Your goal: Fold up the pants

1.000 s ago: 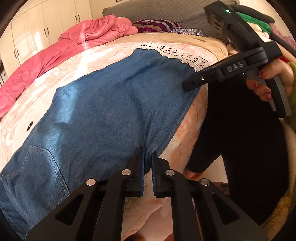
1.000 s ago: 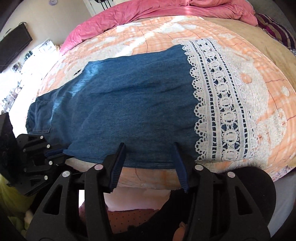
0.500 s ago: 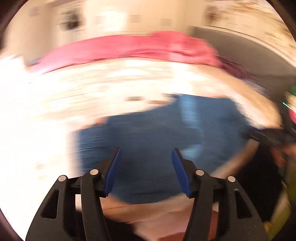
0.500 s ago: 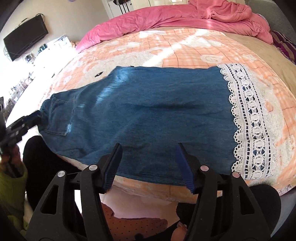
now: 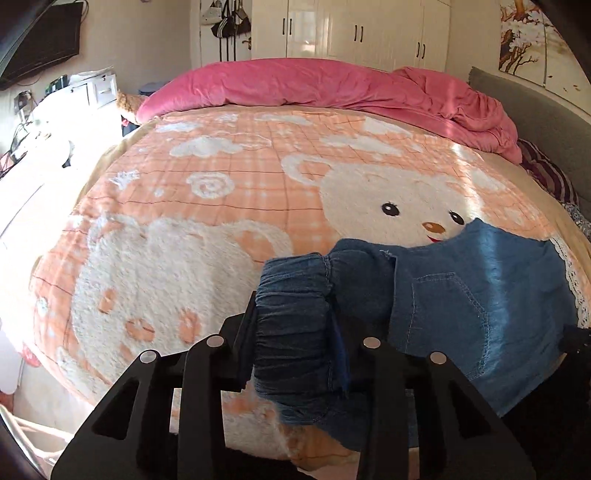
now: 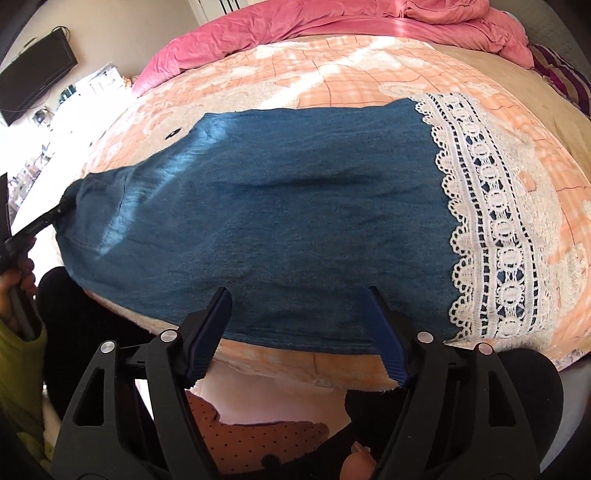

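Observation:
Blue denim pants (image 6: 280, 229) with a white lace hem (image 6: 491, 236) lie flat across the near side of the bed. My left gripper (image 5: 291, 332) is shut on the gathered elastic waistband (image 5: 295, 306) at the pants' left end and holds it bunched and lifted a little. It shows in the right wrist view (image 6: 40, 221) at the pants' left edge. My right gripper (image 6: 299, 325) is open, its jaws standing over the near edge of the pants, between the middle and the lace hem.
The pants rest on an orange bear-print blanket (image 5: 221, 192). A pink duvet (image 5: 332, 88) is piled along the far side. A grey headboard (image 5: 535, 118) is at the right, wardrobes (image 5: 351, 29) behind, a desk with a monitor (image 6: 33, 77) at the left.
My left gripper let go of the pants' near edge, opened, swung left and closed on the waistband. My right gripper stayed open over the near edge, moving only slightly.

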